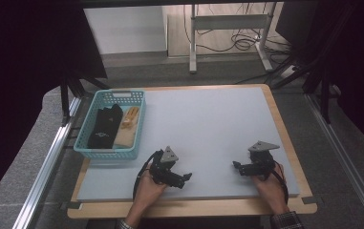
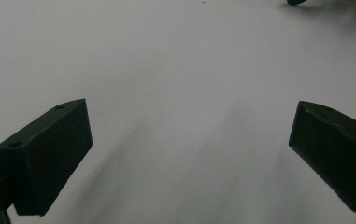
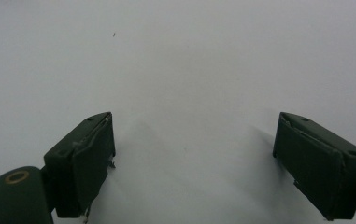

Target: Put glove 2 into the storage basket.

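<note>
You are holding the left tool (image 1: 185, 177) and the right tool (image 1: 237, 166) low over the near part of the grey tabletop (image 1: 208, 124), both with jaws spread wide and gripping nothing. The teal basket (image 1: 85, 149) is sitting at the tabletop's left edge, just beyond your left tool. It is holding a black folded cloth (image 1: 104, 127) on its left side, touching a beige and yellow cloth (image 1: 127, 128) lying beside it.

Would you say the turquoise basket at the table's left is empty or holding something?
Holding something. The turquoise basket contains a folded black item and a tan item lying beside it.
</note>
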A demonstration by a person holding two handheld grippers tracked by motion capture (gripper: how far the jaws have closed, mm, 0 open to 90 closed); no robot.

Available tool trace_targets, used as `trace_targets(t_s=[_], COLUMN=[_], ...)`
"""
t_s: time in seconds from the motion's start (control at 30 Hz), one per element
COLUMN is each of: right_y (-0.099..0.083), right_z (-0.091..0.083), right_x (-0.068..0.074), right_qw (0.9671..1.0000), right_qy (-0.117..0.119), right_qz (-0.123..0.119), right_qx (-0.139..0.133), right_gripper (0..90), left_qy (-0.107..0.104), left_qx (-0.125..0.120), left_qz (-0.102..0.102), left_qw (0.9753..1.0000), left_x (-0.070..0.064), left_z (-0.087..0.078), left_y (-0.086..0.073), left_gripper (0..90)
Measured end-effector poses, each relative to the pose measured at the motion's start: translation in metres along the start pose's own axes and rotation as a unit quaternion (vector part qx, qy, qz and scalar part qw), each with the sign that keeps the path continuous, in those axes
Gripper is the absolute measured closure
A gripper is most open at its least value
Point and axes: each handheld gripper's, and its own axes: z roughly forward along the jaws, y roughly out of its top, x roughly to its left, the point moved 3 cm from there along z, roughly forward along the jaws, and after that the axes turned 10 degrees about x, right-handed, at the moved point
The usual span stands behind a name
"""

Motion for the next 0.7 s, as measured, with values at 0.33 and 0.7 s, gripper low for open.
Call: trace_targets(t_s=[0.33,0.7], right_y=[0.0,0.0], right_z=[0.0,0.0], right_x=[0.0,0.0], right_qw=[1.0,1.0], right_qy=[0.0,0.0], right_qz=[0.0,0.0], right_qx=[0.0,0.0], right_gripper=[12.4,12.4], left_qy=[0.004,0.011], left_qx=[0.013,0.03], left_qz=[0.003,0.003], left_qw=[0.9999,0.9995], left_x=[0.0,-0.001], left_z=[0.006,0.013], left_y=[-0.003,-0.004], left_gripper=[0.0,0.0])
